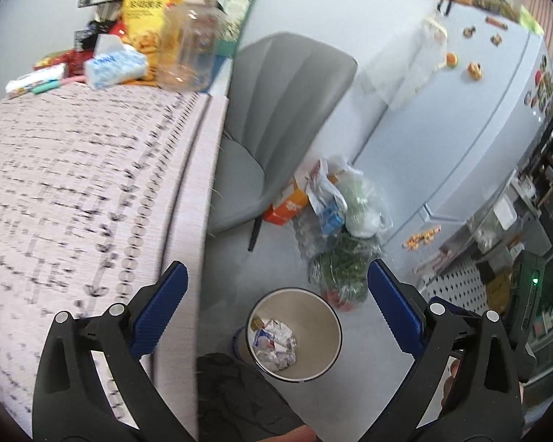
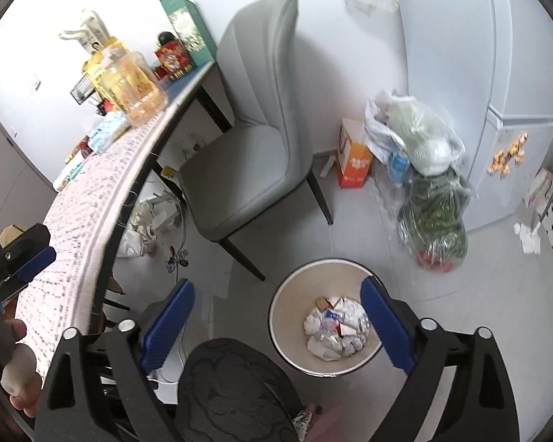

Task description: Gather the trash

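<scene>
Both hand-held grippers, left (image 1: 276, 305) and right (image 2: 276, 316), gape wide with nothing between them. The bin (image 2: 295, 353) at lower centre of the frame holds crumpled paper (image 2: 335, 335)

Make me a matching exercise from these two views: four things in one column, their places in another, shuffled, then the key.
Things:
1. crumpled paper
2. tissue pack
3. grey chair
4. orange carton

Places:
A. on the patterned tablecloth
B. inside the waste bin
C. on the floor beside the plastic bags
D. pulled up to the table's end

Pairs: 1-B, 2-A, 3-D, 4-C
</scene>
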`<state>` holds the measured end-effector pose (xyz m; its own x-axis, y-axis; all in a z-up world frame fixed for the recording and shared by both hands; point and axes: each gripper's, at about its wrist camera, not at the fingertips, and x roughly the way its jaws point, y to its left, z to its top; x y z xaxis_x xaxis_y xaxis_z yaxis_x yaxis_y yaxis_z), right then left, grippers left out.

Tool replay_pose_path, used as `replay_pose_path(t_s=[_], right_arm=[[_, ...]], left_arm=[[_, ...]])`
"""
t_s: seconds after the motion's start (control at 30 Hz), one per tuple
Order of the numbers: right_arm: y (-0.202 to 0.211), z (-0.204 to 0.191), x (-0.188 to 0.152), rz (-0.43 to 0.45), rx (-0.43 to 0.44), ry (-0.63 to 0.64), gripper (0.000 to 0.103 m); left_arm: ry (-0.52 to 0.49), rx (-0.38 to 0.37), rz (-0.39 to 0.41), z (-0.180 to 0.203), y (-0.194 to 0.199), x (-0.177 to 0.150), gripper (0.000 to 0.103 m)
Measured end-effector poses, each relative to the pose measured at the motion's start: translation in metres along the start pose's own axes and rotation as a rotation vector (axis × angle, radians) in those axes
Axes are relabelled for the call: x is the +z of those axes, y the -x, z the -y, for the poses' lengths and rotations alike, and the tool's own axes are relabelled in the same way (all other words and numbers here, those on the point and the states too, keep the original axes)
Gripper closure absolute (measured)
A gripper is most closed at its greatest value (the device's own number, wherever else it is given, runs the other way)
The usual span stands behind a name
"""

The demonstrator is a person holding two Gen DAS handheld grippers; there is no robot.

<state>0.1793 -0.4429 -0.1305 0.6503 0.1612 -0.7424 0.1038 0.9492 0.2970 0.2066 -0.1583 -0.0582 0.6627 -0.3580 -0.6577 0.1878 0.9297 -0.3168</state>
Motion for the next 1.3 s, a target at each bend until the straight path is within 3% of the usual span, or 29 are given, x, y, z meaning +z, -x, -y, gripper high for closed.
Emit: replay_pose_path(t_s=[0.4, 1.07, 1.3], right_arm=[[0.04, -0.064, 0.003, 0.054, 0.059, 0.097, 0.008], [0.124, -0.136, -0.006, 0.186, 0.187, 0.265, 0.008], [0.136, -0.156, -0.016, 0.205, 0.223, 0.315, 0.008]], left_arm=[[0.003, 0.052, 0.095, -0.027, 0.065, -0.007, 0.006], [0.022, 0.23, 0.283, -0.048, 0.195, -0.023, 0.006], [0.002, 0.293, 0.339, -0.048, 0.227, -0.031, 0.006]])
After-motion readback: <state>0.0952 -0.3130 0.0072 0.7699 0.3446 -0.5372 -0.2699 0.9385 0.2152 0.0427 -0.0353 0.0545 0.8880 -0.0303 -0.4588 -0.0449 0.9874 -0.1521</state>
